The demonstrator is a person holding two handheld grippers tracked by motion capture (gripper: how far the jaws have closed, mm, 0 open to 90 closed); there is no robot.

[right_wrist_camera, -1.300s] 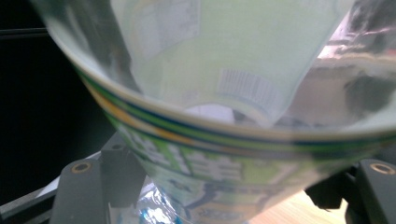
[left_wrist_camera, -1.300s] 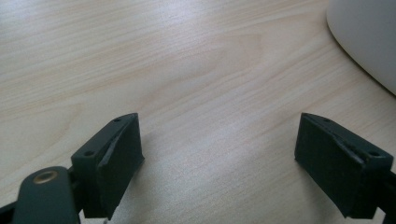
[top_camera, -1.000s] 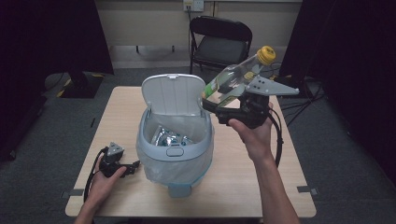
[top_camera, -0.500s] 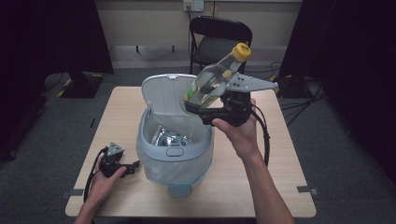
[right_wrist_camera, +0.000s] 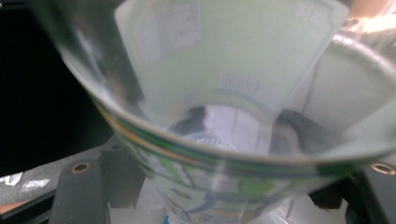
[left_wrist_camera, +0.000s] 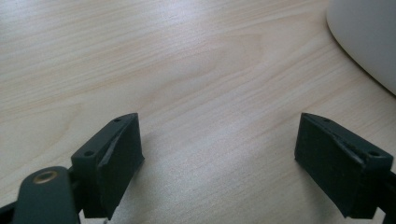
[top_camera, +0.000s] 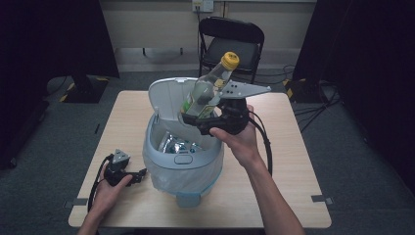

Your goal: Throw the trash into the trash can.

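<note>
My right gripper [top_camera: 198,115] is shut on a clear plastic bottle [top_camera: 208,90] with a yellow cap and a green label. It holds the bottle tilted, cap up and to the right, over the open mouth of a pale blue bin [top_camera: 181,159] lined with a plastic bag. The right gripper view looks along the bottle's body [right_wrist_camera: 219,93], squeezed between the two black jaws. My left gripper [top_camera: 139,174] rests low on the table at the bin's left, open with nothing in it; its jaws stand wide apart over bare wood [left_wrist_camera: 196,70].
The bin's lid [top_camera: 169,95] stands raised at the back. Crumpled shiny material [top_camera: 178,144] lies inside the bin. A black folding chair [top_camera: 230,39] stands beyond the table's far edge. The bin's white wall [left_wrist_camera: 369,37] is close at the left gripper's right.
My right gripper has carried the bottle leftward from the table's right side to above the bin's opening. The left gripper has stayed put.
</note>
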